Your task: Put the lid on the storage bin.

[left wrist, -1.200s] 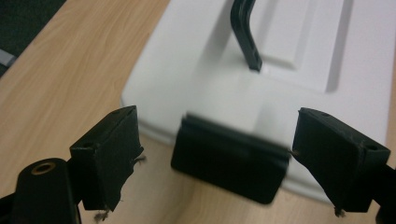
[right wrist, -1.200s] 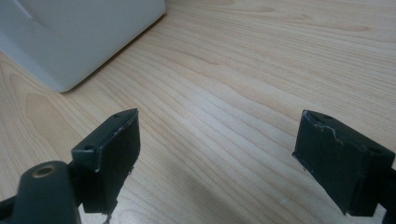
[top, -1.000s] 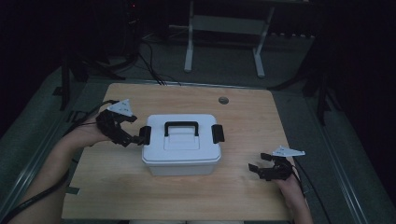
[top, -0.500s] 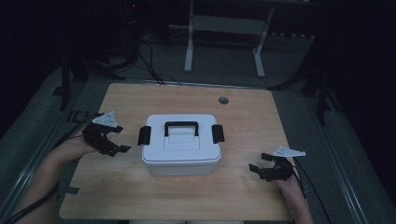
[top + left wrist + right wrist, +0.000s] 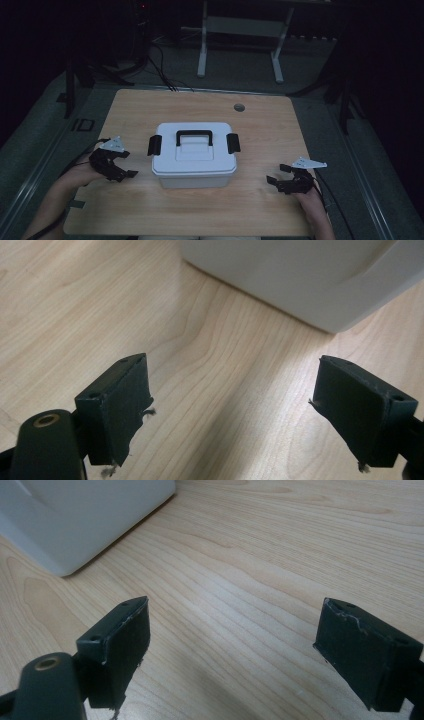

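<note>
Since the earlier frame, the left gripper [image 5: 119, 169] has drawn back from the black latch [image 5: 154, 145] on the white box [image 5: 194, 155] and come down toward the near left part of the surface [image 5: 260, 115]; it now sits just off the box's left side, apart from it. Its jaws stand wide and released, with nothing between them: the left gripper view shows bare wood grain in the gap and the box's lower corner [image 5: 320, 285] a little way ahead.

Over by the near right corner of the surface, the right gripper [image 5: 281, 181] has kept its place. It too is spread open and empty, resting low over the wood, with the box's white wall [image 5: 85, 520] off to one side in the right gripper view.

The box sits closed at the middle of the surface, its black handle [image 5: 194, 136] lying flat on the lid and a second latch [image 5: 233, 143] on its right end. A small round grommet [image 5: 239, 107] is set near the far edge.

Beyond the surface the room is dark: grey floor, loose cables [image 5: 160, 70] trailing at the far left, and the pale legs of a stand [image 5: 240, 45] behind.
</note>
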A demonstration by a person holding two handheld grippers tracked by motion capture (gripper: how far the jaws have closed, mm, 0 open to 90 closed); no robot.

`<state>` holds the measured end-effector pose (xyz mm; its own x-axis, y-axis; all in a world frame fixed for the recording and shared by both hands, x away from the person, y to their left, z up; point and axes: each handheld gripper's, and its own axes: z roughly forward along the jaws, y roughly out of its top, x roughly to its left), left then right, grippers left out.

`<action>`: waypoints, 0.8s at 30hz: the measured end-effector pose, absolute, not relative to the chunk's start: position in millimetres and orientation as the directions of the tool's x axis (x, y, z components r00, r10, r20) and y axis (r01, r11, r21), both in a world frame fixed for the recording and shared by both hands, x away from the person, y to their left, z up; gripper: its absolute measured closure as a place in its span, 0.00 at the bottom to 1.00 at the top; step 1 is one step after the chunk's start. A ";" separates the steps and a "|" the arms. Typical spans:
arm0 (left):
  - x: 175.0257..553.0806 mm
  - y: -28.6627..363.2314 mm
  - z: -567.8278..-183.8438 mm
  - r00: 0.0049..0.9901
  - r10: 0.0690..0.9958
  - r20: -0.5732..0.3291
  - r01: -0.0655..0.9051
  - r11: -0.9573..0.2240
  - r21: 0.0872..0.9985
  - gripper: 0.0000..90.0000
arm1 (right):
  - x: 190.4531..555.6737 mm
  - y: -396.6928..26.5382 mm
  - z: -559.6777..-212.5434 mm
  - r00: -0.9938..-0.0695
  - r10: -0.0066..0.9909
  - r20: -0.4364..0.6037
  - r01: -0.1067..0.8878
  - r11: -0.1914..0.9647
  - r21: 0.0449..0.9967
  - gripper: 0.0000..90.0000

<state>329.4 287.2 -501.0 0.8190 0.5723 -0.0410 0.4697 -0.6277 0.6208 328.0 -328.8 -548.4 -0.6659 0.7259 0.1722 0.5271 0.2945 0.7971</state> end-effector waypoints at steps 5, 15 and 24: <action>323.6 285.4 -513.9 0.818 0.571 -0.071 0.480 -0.609 0.631 0.17 | 327.5 -329.2 -548.5 -0.662 0.730 0.169 0.526 0.292 0.799 0.15; 310.0 281.8 -538.4 0.818 0.570 -0.076 0.486 -0.615 0.621 0.17 | 327.5 -329.0 -549.0 -0.659 0.735 0.162 0.524 0.294 0.799 0.15; 301.3 281.6 -546.8 0.796 0.601 -0.071 0.488 -0.569 0.662 0.17 | 327.9 -329.9 -549.8 -0.649 0.744 0.156 0.523 0.289 0.802 0.15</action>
<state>301.3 281.6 -546.8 0.7961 0.6010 -0.0708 0.4884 -0.5690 0.6615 327.9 -329.9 -549.8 -0.6494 0.7444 0.1555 0.5228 0.2885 0.8021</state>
